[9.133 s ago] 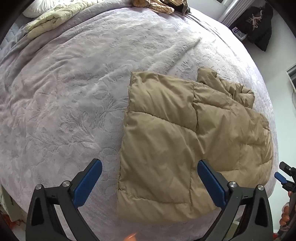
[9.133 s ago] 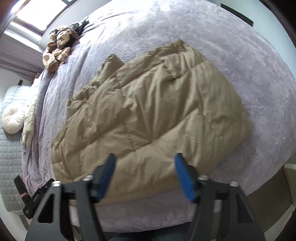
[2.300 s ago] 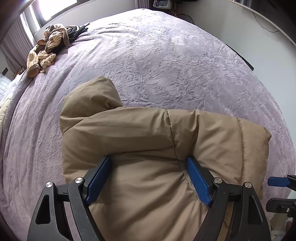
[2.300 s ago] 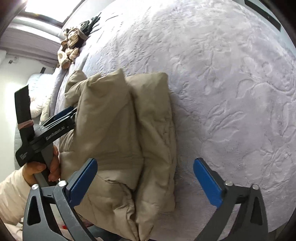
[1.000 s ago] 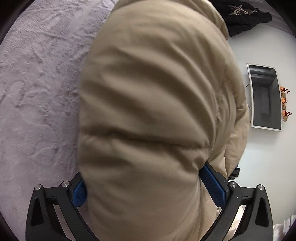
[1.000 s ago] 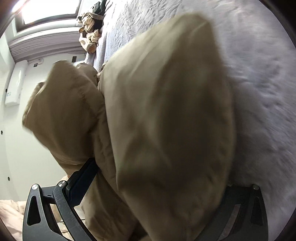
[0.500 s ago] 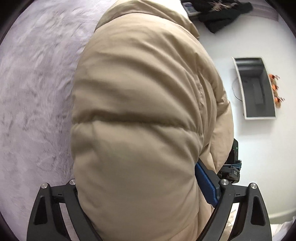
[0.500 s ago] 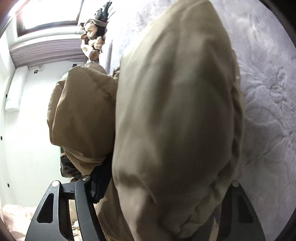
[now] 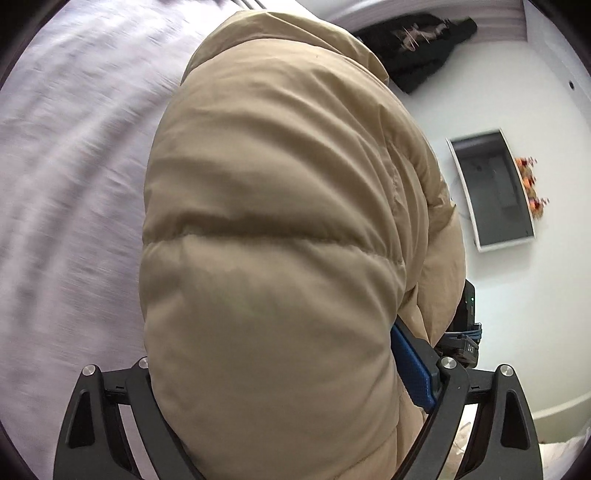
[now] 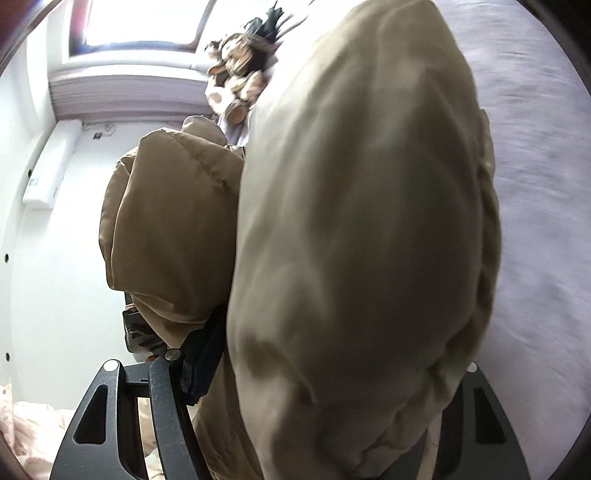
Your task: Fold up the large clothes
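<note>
A folded tan puffer jacket fills the left wrist view, bulging between the fingers of my left gripper. Its blue right pad presses into the fabric; the left pad is hidden under the bundle. In the right wrist view the same jacket is clamped by my right gripper, whose left pad digs into a fold while the right pad is covered. The bundle hangs lifted above the lilac bedspread. Part of the right gripper shows behind the jacket.
The lilac bed stretches to the right, with a pile of plush-like clothes near the window. A dark garment hangs on the white wall, beside a framed screen.
Both grippers have narrowed onto the folded jacket and raised it off the bed. The views have swung, with the bed now blurred and more wall showing.
</note>
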The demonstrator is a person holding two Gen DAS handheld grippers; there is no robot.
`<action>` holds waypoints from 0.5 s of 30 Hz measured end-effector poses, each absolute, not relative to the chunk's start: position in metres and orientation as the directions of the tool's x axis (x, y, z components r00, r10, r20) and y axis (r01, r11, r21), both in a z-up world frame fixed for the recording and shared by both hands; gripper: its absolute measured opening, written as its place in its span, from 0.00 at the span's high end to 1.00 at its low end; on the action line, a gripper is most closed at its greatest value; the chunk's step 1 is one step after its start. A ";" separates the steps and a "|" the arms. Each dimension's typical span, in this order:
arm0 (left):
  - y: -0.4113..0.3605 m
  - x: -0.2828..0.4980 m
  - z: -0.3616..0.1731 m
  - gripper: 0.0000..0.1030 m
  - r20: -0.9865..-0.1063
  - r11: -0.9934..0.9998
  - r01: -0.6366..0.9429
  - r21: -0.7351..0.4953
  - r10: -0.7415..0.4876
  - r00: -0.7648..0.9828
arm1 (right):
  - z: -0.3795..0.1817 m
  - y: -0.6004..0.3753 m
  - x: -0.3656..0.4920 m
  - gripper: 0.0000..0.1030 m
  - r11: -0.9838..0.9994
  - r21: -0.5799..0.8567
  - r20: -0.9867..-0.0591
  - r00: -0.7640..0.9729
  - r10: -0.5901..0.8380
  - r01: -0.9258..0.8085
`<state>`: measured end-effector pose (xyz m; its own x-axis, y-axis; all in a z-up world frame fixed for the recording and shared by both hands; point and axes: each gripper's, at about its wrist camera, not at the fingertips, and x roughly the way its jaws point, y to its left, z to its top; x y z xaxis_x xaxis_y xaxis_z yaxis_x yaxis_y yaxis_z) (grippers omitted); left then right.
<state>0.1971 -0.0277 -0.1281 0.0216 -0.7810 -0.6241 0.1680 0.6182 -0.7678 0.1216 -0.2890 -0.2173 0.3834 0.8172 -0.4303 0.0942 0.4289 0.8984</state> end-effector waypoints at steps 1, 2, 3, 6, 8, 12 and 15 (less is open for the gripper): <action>-0.015 0.212 -0.131 0.11 -0.629 0.626 0.161 -0.763 -0.776 0.035 | -0.218 -0.273 0.133 0.32 0.427 0.900 -0.426 0.374 0.824 0.085; -0.001 0.222 -0.135 0.11 -0.636 0.636 0.151 -0.757 -0.770 0.050 | -0.220 -0.265 0.143 0.32 0.424 0.902 -0.422 0.368 0.829 0.078; 0.012 0.227 -0.140 0.11 -0.644 0.645 0.141 -0.751 -0.763 0.061 | -0.223 -0.252 0.153 0.32 0.422 0.904 -0.417 0.361 0.834 0.070; 0.039 0.243 -0.158 0.11 -0.664 0.669 0.107 -0.736 -0.743 0.080 | -0.234 -0.219 0.178 0.32 0.420 0.906 -0.414 0.334 0.847 0.056; 0.052 0.248 -0.175 0.11 -0.680 0.686 0.080 -0.724 -0.728 0.087 | -0.247 -0.204 0.189 0.32 0.427 0.903 -0.421 0.314 0.851 0.053; 0.069 0.249 -0.206 0.10 -0.705 0.710 0.032 -0.703 -0.703 0.097 | -0.273 -0.181 0.203 0.31 0.471 0.877 -0.476 0.277 0.835 0.090; 0.076 0.244 -0.203 0.10 -0.719 0.726 0.016 -0.688 -0.684 0.126 | -0.281 -0.184 0.199 0.30 0.504 0.854 -0.519 0.269 0.811 0.131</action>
